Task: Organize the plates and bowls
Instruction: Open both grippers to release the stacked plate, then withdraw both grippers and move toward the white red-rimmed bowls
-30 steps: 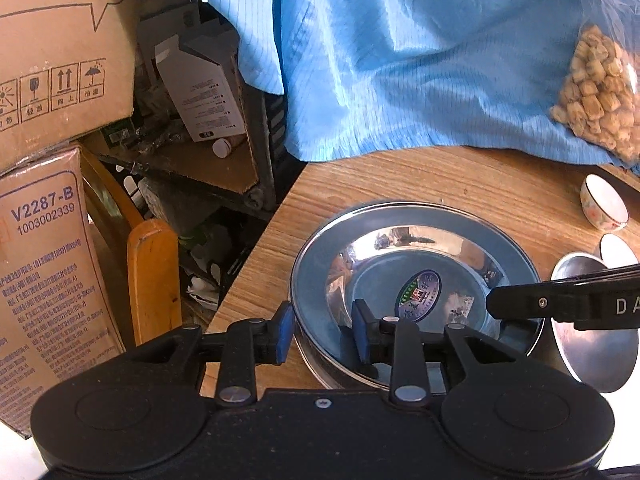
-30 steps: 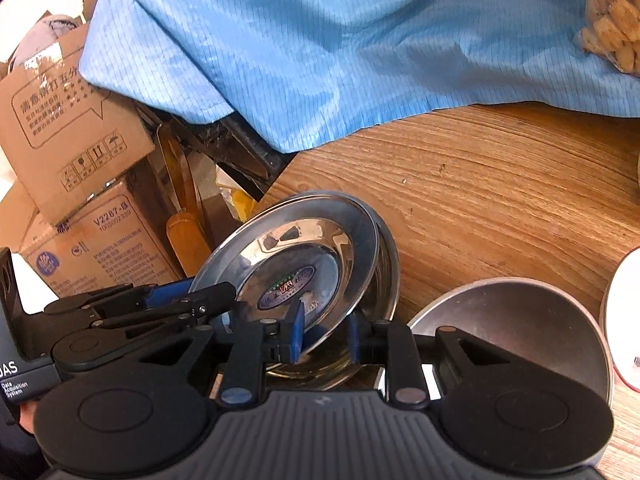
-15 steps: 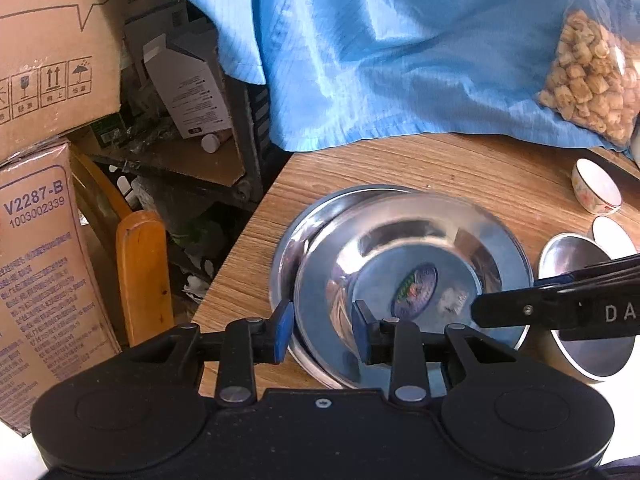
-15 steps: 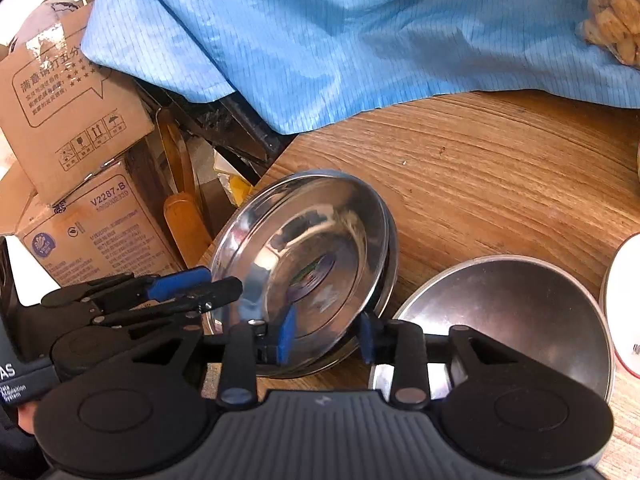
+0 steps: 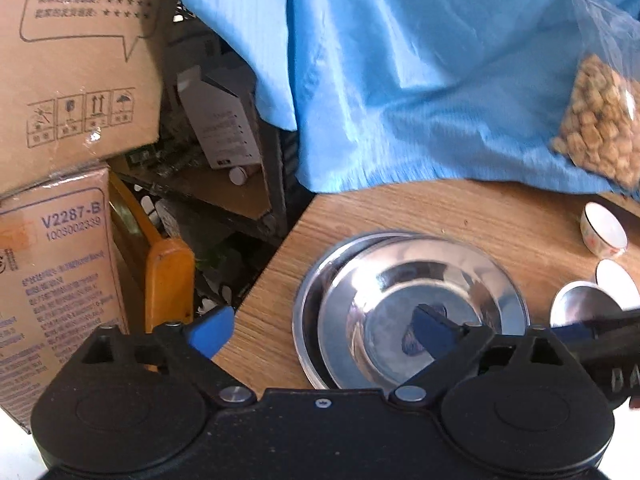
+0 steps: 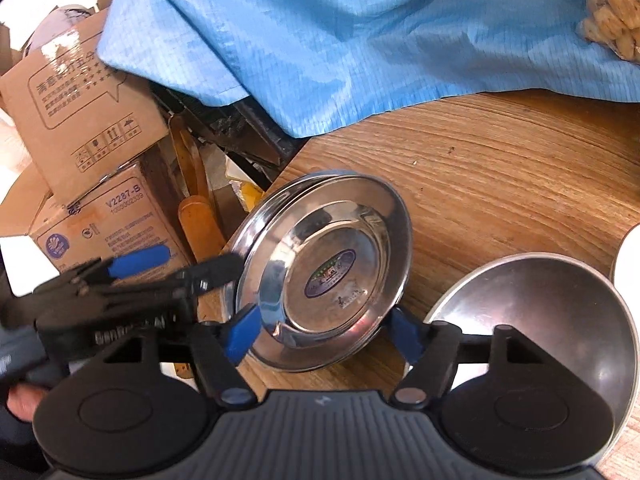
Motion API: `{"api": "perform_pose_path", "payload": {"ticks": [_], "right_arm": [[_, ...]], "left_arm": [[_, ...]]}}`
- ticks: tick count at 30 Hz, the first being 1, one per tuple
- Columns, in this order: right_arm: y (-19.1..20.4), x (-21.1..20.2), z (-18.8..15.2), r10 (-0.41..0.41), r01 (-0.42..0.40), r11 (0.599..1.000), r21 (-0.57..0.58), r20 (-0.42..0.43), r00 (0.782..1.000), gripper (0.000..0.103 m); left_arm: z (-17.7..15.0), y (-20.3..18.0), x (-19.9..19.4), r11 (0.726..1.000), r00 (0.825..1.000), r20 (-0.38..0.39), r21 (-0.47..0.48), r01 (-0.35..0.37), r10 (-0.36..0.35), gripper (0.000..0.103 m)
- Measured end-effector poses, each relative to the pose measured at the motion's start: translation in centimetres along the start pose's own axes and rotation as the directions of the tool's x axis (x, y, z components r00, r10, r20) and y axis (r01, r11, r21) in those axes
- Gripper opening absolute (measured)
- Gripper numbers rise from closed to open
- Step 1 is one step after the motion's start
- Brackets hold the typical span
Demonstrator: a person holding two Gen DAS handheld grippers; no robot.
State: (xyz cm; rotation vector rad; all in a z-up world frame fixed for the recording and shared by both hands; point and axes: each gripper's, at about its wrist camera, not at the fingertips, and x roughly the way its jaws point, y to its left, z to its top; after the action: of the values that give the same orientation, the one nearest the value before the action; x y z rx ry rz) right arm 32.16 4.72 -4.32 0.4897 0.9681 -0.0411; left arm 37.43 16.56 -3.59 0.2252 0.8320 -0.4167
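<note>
steel plate, upper (image 6: 332,268): shiny, round, oval sticker at centre, nested off-centre in a second steel plate (image 6: 256,224) whose rim shows along its left edge; both at the wooden table's left corner. steel bowl (image 6: 548,316): larger, upright, just right of plates. small white cup (image 5: 603,229): patterned, well apart, tilted.

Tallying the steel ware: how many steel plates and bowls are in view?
3. Top plate nested on a lower plate at the table's corner; a steel bowl to their right. More may be hidden underneath.
</note>
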Motion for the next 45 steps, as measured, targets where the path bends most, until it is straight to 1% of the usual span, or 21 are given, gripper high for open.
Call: {"api": "perform_pose_path", "payload": {"ticks": [2, 3, 5, 7, 9, 11, 14, 17, 20, 23, 29, 33, 41, 45], "right_arm": [[0.3, -0.2, -0.2, 0.012, -0.012, 1.000, -0.013, 0.010, 1.000, 0.090], [0.4, -0.3, -0.2, 0.020, -0.019, 1.000, -0.021, 0.012, 1.000, 0.092], [0.7, -0.5, -0.2, 0.026, -0.025, 0.999, -0.038, 0.015, 1.000, 0.094], [0.8, -1.2, -0.3, 0.024, -0.022, 0.998, -0.061, 0.027, 0.999, 0.096], [0.7, -2.4, -0.3, 0.018, -0.013, 0.996, -0.085, 0.057, 0.998, 0.099], [0.1, -3.9, -0.5, 0.012, -0.005, 0.997, -0.075, 0.095, 0.995, 0.102], [-0.8, -5.9, -1.1, -0.024, 0.036, 0.996, -0.078, 0.148, 0.989, 0.103], [-2.5, -7.9, -1.8, -0.066, 0.076, 0.996, -0.044, 0.197, 0.978, 0.103], [-4.1, -9.4, -2.2, -0.099, 0.104, 0.994, -0.012, 0.215, 0.971, 0.103], [-5.6, -10.2, -2.8, -0.131, 0.132, 0.991, 0.013, 0.205, 0.970, 0.103], [-8.3, -10.7, -3.7, -0.170, 0.165, 0.985, 0.043, 0.133, 0.976, 0.103], [-9.4, -10.8, -4.4, -0.172, 0.169, 0.985, 0.038, 0.086, 0.981, 0.103], [-10.9, -10.6, -5.5, -0.156, 0.156, 0.988, 0.021, 0.002, 0.988, 0.103], [-11.3, -10.5, -5.8, -0.152, 0.152, 0.988, 0.006, -0.023, 0.988, 0.103]], "left_arm": [[0.2, -0.1, -0.2, 1.000, 1.000, 0.017, 0.002, -0.010, 0.010, 0.100], [0.3, -0.2, -0.3, 1.000, 1.000, 0.026, 0.007, -0.015, 0.014, 0.101], [0.4, -0.3, -0.5, 1.000, 0.999, 0.040, 0.007, -0.030, 0.030, 0.102], [0.3, -0.5, -0.8, 0.999, 0.998, 0.048, -0.016, -0.040, 0.040, 0.102], [0.3, -0.8, -1.0, 0.998, 0.998, 0.049, -0.040, -0.039, 0.041, 0.102], [0.4, -1.3, -1.2, 0.997, 0.997, 0.050, -0.061, -0.052, 0.055, 0.102], [0.0, -2.4, -1.9, 0.997, 0.997, 0.066, -0.073, -0.038, 0.043, 0.102], [-0.8, -4.2, -2.2, 0.999, 0.998, 0.054, -0.038, -0.038, 0.040, 0.102], [-1.8, -5.8, -2.5, 0.999, 0.999, 0.038, -0.045, -0.024, 0.026, 0.102], [-2.8, -7.3, -2.6, 0.998, 1.000, 0.019, -0.054, -0.018, 0.019, 0.102], [-4.7, -9.8, -2.6, 0.997, 1.000, -0.021, -0.075, -0.011, 0.009, 0.102], [-5.7, -11.3, -2.7, 0.997, 0.999, -0.044, -0.076, -0.011, 0.008, 0.102], [-6.7, -13.2, -2.8, 0.996, 0.996, -0.081, -0.080, -0.042, 0.036, 0.102], [-7.1, -13.9, -2.1, 0.995, 0.990, -0.123, -0.072, -0.075, 0.066, 0.102]]}}
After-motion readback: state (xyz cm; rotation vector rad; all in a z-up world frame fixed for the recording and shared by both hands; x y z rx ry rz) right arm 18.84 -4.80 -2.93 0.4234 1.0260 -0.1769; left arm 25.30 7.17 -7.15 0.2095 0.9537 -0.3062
